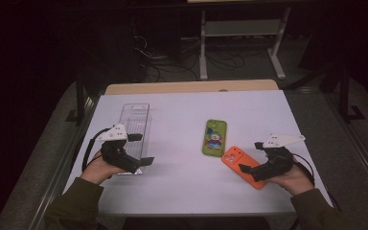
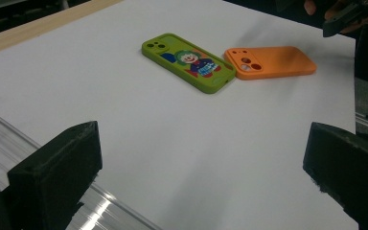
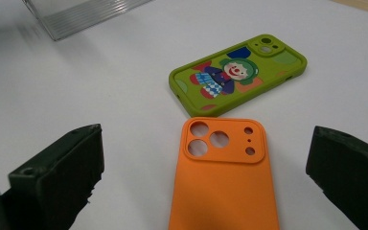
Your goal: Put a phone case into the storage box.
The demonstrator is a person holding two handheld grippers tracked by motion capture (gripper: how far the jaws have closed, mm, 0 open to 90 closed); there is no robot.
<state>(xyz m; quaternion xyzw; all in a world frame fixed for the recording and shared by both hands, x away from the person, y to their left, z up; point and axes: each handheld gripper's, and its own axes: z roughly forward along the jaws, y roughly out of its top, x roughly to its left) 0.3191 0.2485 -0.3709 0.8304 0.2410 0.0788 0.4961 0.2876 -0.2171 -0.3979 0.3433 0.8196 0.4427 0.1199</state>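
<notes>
Two phone cases lie flat, backs up, on the smooth white table [image 1: 182,191]. The orange case [image 3: 224,182] is matte and rubbery with rounded corners and a raised camera block with round cutouts. It lies between the wide-open jaws of the right gripper [image 1: 250,157], nothing pinched. The green case [image 3: 238,74], with a clown print, touches it at one corner. The left gripper [image 1: 143,149] is also spread open, over the ribbed clear plastic tray [image 1: 135,120] on the left.
</notes>
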